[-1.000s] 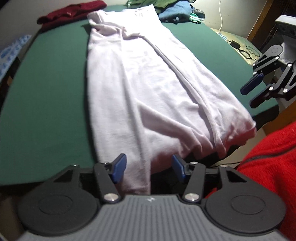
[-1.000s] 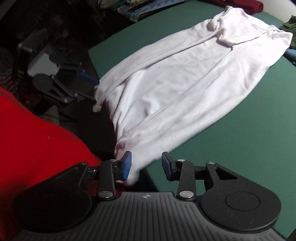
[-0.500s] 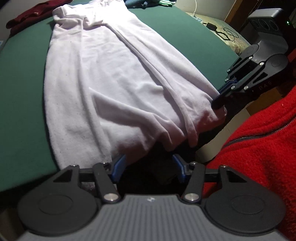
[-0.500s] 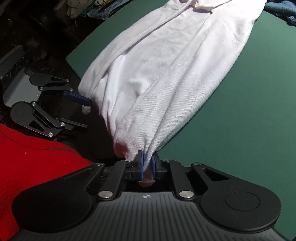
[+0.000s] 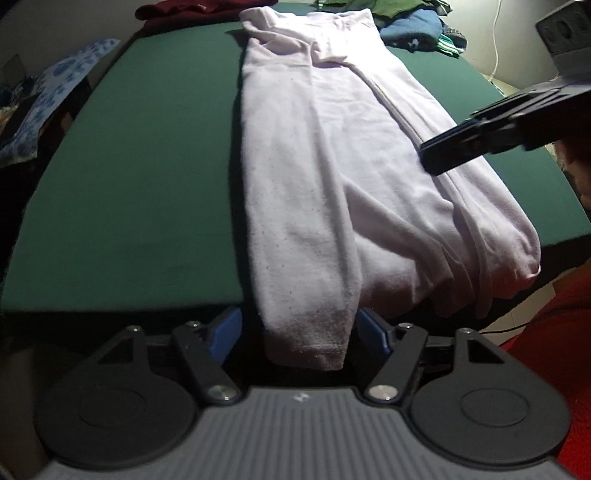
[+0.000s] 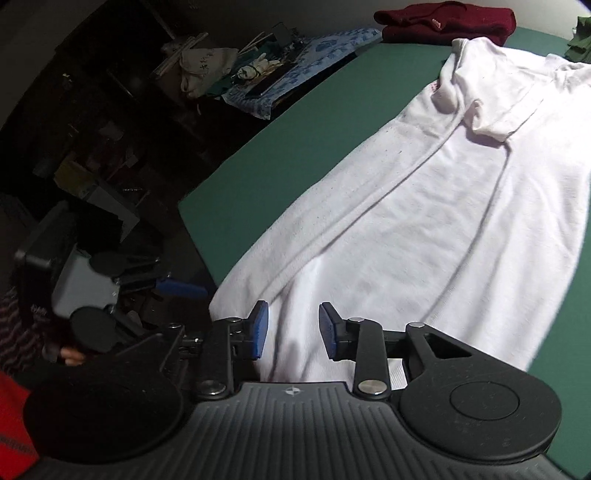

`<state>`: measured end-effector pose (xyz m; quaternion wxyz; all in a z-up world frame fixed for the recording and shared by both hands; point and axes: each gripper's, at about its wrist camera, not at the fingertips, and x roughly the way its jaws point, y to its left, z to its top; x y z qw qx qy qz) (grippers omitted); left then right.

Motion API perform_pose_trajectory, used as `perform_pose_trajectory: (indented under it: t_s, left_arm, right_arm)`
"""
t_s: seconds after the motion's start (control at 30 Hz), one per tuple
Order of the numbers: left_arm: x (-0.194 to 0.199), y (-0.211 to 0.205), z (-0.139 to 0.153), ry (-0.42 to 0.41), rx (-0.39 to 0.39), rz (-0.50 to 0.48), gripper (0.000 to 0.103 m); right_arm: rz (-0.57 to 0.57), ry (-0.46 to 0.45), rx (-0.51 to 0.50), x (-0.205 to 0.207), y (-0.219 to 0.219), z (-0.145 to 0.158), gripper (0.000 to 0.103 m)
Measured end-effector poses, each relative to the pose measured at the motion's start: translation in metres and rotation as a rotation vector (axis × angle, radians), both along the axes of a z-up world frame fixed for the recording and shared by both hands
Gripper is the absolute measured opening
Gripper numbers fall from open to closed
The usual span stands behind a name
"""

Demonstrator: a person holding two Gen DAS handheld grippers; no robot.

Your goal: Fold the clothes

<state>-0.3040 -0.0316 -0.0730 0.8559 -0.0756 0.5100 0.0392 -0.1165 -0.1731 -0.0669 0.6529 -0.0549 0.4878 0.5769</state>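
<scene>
Green tabletop [image 5: 129, 177] is carrying the white garment [image 5: 332, 166] lengthwise, sides folded in, cross folds pending. Left gripper [image 5: 299, 334] is opening around its overhanging hem; right gripper [image 6: 293, 328] is opening just above it.

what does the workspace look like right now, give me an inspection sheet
surface: green table, flat, near edge in shadow
job's things: white garment lies lengthwise, sides folded in, its near cuff hanging over the table edge
clutter: maroon garment, blue garment and green clothes at the far end
grippers: left gripper jaws opening, cuff between the pads, not pinched; right gripper jaws opening over the garment's near end, nothing gripped
cables: white cable down the far wall
surroundings: dim room, blue patterned cloth beside the table, red sleeve at right
</scene>
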Motion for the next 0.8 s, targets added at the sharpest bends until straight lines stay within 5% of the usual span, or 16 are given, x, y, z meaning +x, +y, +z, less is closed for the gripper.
perform_pose_trajectory:
  t_s: [0.3,0.37,0.43,0.5,0.57,0.67,0.8]
  left_arm:
    - [-0.004,-0.053,-0.003,-0.050,0.260,-0.048,0.076]
    - [0.000,-0.062,-0.006,-0.061,0.294,-0.059,0.075]
    - [0.005,-0.067,-0.010,-0.052,0.300,-0.058,0.067]
    - [0.009,-0.067,-0.013,-0.043,0.296,-0.051,0.042]
    - [0.011,-0.067,-0.014,-0.039,0.298,-0.045,0.036]
    - [0.010,-0.064,-0.008,-0.039,0.295,-0.051,0.003]
    - [0.009,-0.064,0.006,-0.064,0.244,-0.070,0.001]
  right_arm:
    - [-0.265,0.050,-0.046,0.030,0.055,-0.030,0.035]
    - [-0.289,0.062,-0.043,0.033,0.058,-0.030,0.023]
    - [-0.310,0.066,-0.037,0.036,0.061,-0.030,0.002]
    - [-0.320,0.067,-0.021,0.038,0.060,-0.028,0.002]
    - [-0.317,0.058,-0.007,0.038,0.059,-0.023,0.002]
    - [-0.305,0.017,0.009,0.034,0.056,-0.014,0.002]
    - [-0.293,-0.070,0.012,0.028,0.048,-0.003,0.002]
